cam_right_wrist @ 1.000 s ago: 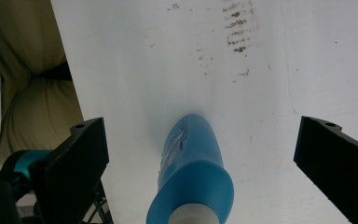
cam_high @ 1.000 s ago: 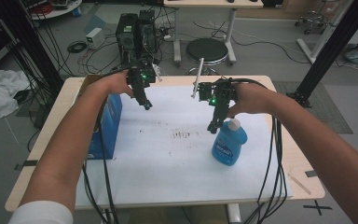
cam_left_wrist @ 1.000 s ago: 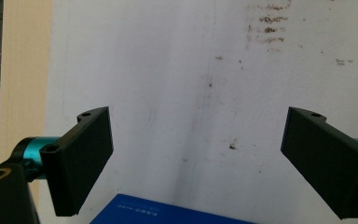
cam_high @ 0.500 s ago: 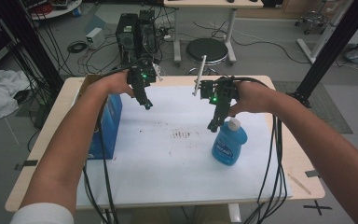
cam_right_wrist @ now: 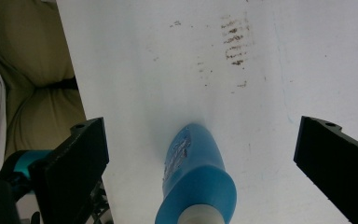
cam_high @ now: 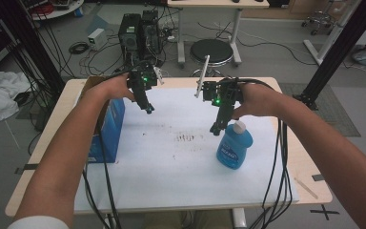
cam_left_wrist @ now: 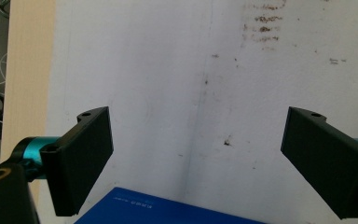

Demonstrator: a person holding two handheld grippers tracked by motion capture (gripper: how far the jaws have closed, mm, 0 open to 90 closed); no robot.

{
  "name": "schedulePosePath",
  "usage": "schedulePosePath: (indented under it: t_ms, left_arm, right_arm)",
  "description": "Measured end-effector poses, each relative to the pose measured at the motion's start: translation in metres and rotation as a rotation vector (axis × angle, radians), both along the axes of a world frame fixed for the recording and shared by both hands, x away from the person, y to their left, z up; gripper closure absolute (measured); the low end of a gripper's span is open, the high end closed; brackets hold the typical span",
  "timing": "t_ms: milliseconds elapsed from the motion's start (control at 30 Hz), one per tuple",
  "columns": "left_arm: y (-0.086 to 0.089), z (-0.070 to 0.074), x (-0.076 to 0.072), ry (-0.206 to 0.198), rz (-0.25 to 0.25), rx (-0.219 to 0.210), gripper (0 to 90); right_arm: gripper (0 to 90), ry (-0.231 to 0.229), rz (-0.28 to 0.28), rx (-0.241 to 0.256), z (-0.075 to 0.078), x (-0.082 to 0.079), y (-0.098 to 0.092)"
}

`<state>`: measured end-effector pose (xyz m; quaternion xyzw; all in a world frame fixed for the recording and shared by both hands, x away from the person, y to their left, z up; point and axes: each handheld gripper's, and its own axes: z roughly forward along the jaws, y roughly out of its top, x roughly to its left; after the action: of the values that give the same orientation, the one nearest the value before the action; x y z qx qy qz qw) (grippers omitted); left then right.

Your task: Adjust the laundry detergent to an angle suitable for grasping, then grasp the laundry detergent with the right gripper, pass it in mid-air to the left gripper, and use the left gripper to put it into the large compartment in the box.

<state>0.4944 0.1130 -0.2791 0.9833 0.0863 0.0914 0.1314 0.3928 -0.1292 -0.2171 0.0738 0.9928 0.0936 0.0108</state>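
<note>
The box [cam_high: 109,126] is standing at nine o'clock on the table [cam_high: 310,191], and the person's left forearm is hiding much of it in the high view; in the left gripper view the frame's bottom edge is cutting it off, leaving a blue corner with print too small to read. Whether the box is holding anything cannot be told. The bottle [cam_high: 234,145] is standing upright at three o'clock on the white sheet [cam_high: 171,181], its white cap on; its label is too blurred to read, and its contents cannot be made out through the blue plastic. In the right gripper view the bottle is being cut off at the cap. The left gripper [cam_high: 148,109] is hovering at eleven o'clock, jaws spread wide with nothing between them. The right gripper [cam_high: 217,129] is hanging just beside the bottle's cap, at its ten o'clock, jaws wide apart and gripping nothing. Brown smudges [cam_high: 187,138] are marking the sheet between the grippers.
</note>
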Motion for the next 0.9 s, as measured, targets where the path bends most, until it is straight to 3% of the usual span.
schedulePosePath:
  t_ms: [500, 633, 900]
  left_arm:
    - [0.001, 0.001, 0.001, -0.001, 0.001, -0.014, 9.1]
    - [0.000, -0.002, 0.002, 0.004, -0.004, 0.003, 9.1]
    - [-0.001, 0.001, -0.001, -0.002, 0.001, -0.009, 9.1]
  right_arm:
    - [2.0, -0.013, -0.024, 0.013, 0.006, -0.003, -0.005]
    - [2.0, -0.027, -0.047, 0.016, 0.009, -0.002, -0.012]
    - [2.0, -0.049, -0.091, 0.043, 0.018, -0.005, -0.029]
